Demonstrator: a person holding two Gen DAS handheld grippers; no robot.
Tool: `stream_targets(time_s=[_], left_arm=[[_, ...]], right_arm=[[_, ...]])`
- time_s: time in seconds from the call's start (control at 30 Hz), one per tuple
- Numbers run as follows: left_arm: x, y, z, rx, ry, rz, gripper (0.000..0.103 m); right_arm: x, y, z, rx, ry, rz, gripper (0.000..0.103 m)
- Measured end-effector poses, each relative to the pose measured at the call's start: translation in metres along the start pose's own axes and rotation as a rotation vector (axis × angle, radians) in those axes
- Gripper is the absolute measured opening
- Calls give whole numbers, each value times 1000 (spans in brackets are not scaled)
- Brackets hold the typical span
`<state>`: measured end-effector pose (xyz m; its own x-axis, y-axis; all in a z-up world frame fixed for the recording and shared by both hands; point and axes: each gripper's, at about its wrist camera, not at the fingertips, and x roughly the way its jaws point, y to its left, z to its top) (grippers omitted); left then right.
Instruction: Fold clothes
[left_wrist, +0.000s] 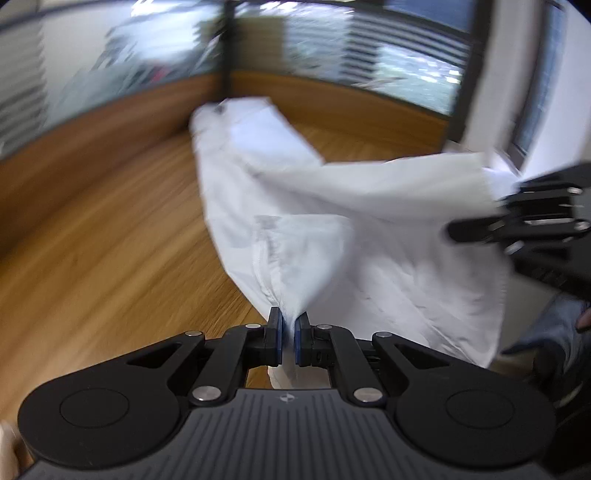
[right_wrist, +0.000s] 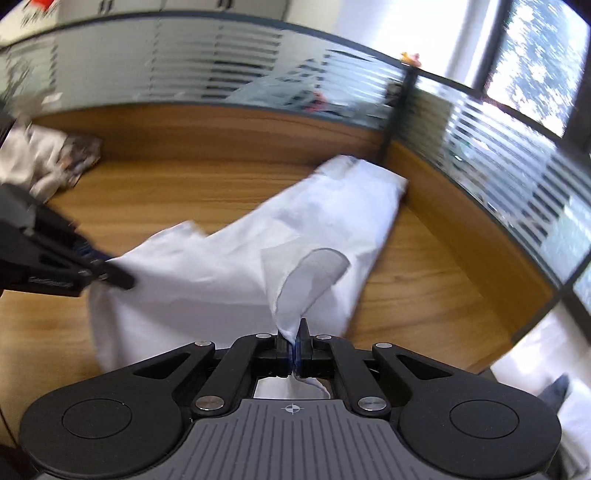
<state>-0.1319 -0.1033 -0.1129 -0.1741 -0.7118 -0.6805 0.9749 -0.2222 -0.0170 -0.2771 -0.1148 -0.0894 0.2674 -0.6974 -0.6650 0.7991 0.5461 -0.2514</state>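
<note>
The white garment (right_wrist: 229, 266) was spread loosely, not yet folded: its far end lay on the wooden worktop (right_wrist: 184, 192) near the corner of the glass partition (right_wrist: 221, 66), while the near edge was lifted off the surface, so the fold seemed barely begun. The left gripper (left_wrist: 289, 328) was pinching one bunched part of that near edge and the right gripper (right_wrist: 294, 341) was pressed together on another part. A crumpled heap of other clothes (right_wrist: 44, 158) lay well apart at the worktop's far left, apparently also waiting.
</note>
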Motion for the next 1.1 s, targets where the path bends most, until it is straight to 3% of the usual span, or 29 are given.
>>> stream_targets(time_s=[0.13, 0.3, 0.47, 0.53, 0.63, 0.73, 0.8, 0.93, 1.03, 1.1], left_arm=[[0, -12, -8, 142, -31, -7, 7], [10, -5, -19, 170, -3, -28, 9], [9, 13, -22, 75, -16, -78, 11], [6, 12, -22, 89, -41, -87, 11], [0, 3, -21, 165, -82, -121, 12], [-3, -9, -25, 281, -96, -150, 14], [-3, -14, -31, 344, -98, -166, 16], [-4, -9, -42, 307, -77, -202, 19], [-5, 0, -47, 262, -53, -225, 19], [-8, 6, -50, 235, -49, -232, 27]], right_arm=[[18, 34, -6, -102, 93, 35, 4], [35, 42, -18, -72, 133, 94, 4], [18, 14, -6, 121, 69, 52, 4], [13, -2, -1, 222, 46, 20, 4], [16, -22, -3, 346, 85, -34, 5], [8, -31, -6, 392, 108, -72, 18], [-2, -29, -4, 379, 100, -96, 40], [-22, -22, 4, 347, 55, -122, 41], [-36, -10, 10, 341, -5, -60, 41], [-39, 1, 12, 338, -7, 7, 40]])
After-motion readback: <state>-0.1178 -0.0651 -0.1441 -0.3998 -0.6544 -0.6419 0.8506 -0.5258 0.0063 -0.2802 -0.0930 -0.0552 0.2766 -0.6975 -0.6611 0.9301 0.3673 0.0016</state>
